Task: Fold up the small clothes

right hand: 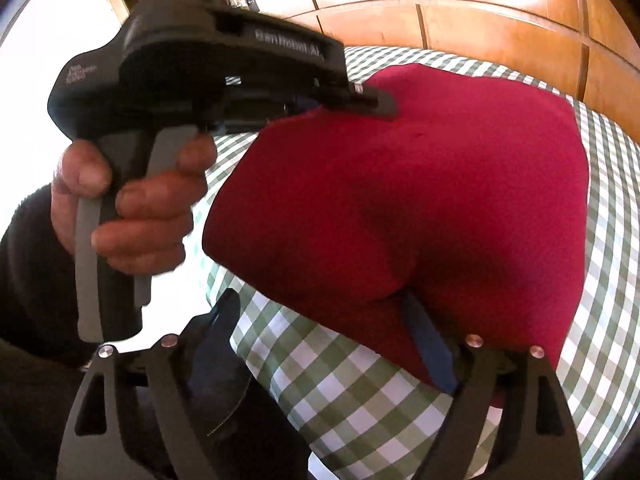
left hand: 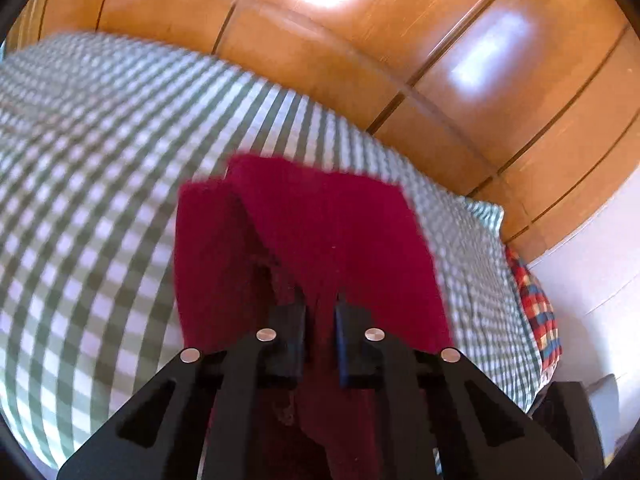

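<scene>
A dark red garment [right hand: 432, 208] lies partly lifted over the green-and-white checked bedcover [right hand: 352, 400]. My left gripper [left hand: 320, 308] is shut on an edge of the red garment [left hand: 320, 232], which hangs doubled in front of it. In the right wrist view the left gripper [right hand: 372, 100] pinches the garment's far left corner, held by a hand [right hand: 132, 208]. My right gripper [right hand: 320, 312] is open, its jaws spread wide. Its right finger [right hand: 428, 344] lies under the garment's near edge and its left finger [right hand: 216, 332] is off to the side.
The checked bedcover [left hand: 100, 200] fills most of the left wrist view. Wooden wardrobe panels [left hand: 400, 60] stand behind the bed. A multicoloured checked cloth [left hand: 536, 304] shows at the bed's right edge, beside a white wall [left hand: 592, 264].
</scene>
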